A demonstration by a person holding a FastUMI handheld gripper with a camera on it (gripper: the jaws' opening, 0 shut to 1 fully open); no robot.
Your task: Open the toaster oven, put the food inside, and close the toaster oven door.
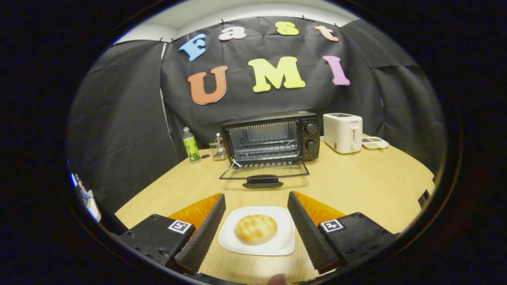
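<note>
Straddling: the gripper [255, 225] stands with its fingers spread wide, one on each side of the white plate [233, 243], and nothing is pressed between them.
Grip state: open and empty; neither finger touches the bun [255, 228], and whether the pads touch the plate's edges I cannot tell.
Food: the bun sits in the middle of the plate, on the wooden table [356, 186], right between the fingers and a little back from their tips.
Bun shape: a slightly flattened round, marginally wider across the fingers than along them, so no long axis matters much for the pinch.
Key relation: the bun is already centred in the gap, so the coming move looks like a straight descent and a squeeze from both sides, not a sideways reach.
Toaster oven: the toaster oven [273, 138] stands well beyond the fingertips, straight ahead, its door [264, 171] already dropped flat toward the gripper with the handle nearest.
Path: the rack inside lies on nearly the same line as the bun and the fingers, so I judge the carry will run forward over the lowered door.
Neighbours: a bottle [191, 145] and a small wire basket [218, 149] stand left of the oven, a white toaster [343, 132] right of it, all clear of that line.
Progress: door open, food not yet picked up, closing still to come.
</note>
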